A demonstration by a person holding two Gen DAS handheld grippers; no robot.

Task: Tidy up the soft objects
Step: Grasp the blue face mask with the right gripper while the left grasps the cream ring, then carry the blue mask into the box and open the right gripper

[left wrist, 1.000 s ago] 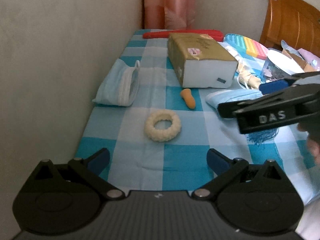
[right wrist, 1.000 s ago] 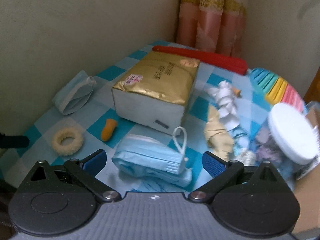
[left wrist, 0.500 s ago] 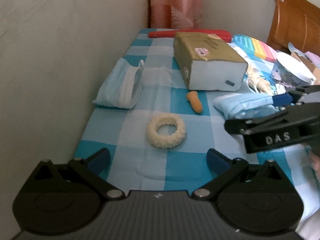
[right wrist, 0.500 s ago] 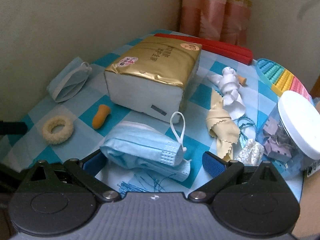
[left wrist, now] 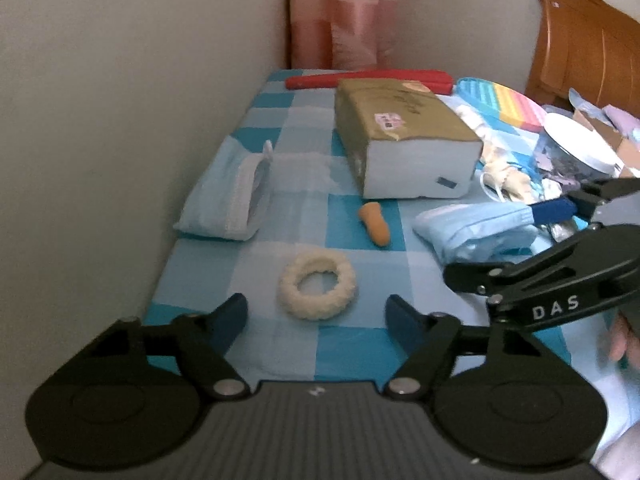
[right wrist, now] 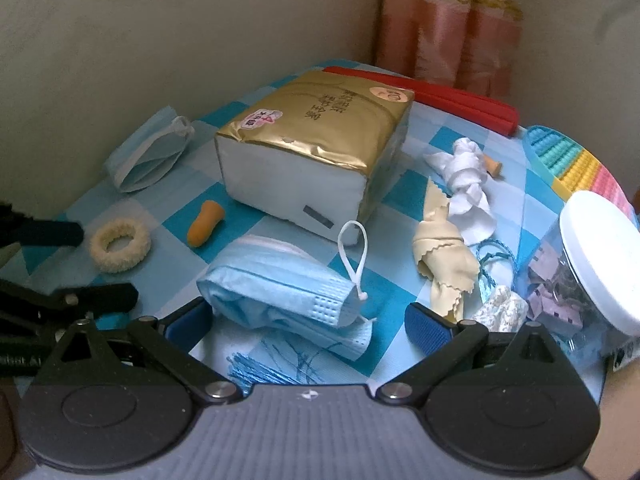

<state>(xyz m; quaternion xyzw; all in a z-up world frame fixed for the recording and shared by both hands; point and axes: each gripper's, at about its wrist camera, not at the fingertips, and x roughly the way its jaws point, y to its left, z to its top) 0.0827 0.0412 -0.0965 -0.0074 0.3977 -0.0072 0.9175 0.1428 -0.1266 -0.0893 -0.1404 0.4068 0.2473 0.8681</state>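
Your left gripper (left wrist: 316,318) stands half open over the checked cloth (left wrist: 352,344); its jaws have just been closing. Nothing is pressed yet: the cream scrunchie (left wrist: 317,290) lies between the fingers and slightly ahead, apart from both pads. Compared with a second ago, the gap is clearly narrower and the scrunchie sits nearer. Your right gripper (right wrist: 306,322) is spread wide around the crumpled blue mask (right wrist: 280,286), which now lies closer between its fingers, not squeezed.
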